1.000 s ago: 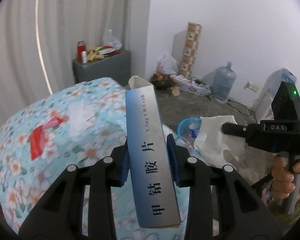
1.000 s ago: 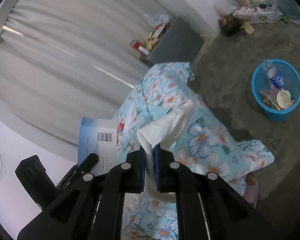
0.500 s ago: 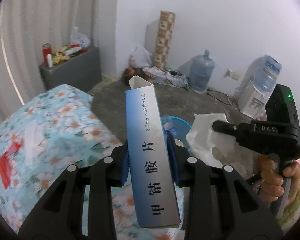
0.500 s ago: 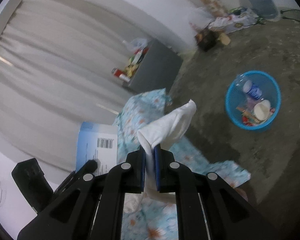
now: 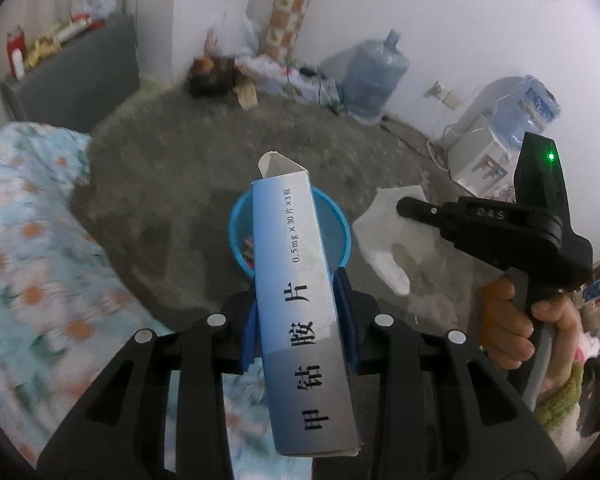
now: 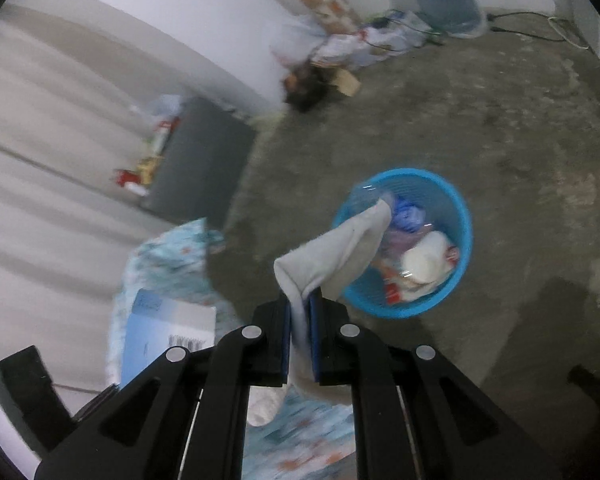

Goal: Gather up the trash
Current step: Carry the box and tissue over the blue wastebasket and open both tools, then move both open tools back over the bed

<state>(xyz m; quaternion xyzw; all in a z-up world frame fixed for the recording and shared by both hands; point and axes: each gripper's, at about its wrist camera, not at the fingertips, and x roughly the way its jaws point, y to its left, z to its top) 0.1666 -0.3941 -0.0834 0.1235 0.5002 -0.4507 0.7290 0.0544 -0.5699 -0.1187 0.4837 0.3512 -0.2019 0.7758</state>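
Note:
My left gripper (image 5: 300,312) is shut on a long blue-and-white medicine box (image 5: 300,304) with black Chinese print, held upright in front of the blue trash basket (image 5: 338,226). My right gripper (image 6: 300,316) is shut on a crumpled white tissue (image 6: 340,252), held over the near left rim of the blue basket (image 6: 462,220), which holds a bottle, paper and wrappers. The right gripper and its tissue (image 5: 392,232) show in the left wrist view, right of the basket. The box (image 6: 168,320) shows at lower left in the right wrist view.
A bed with floral cover (image 5: 28,260) lies at the left. A grey cabinet (image 5: 72,76) with bottles stands by the curtain. Water jugs (image 5: 374,76), a dispenser (image 5: 496,144), cables and bags line the far wall. Bare concrete floor (image 6: 520,120) surrounds the basket.
Both grippers have swung from the bed toward the blue basket, which is now closer and central. The box and the tissue stay gripped.

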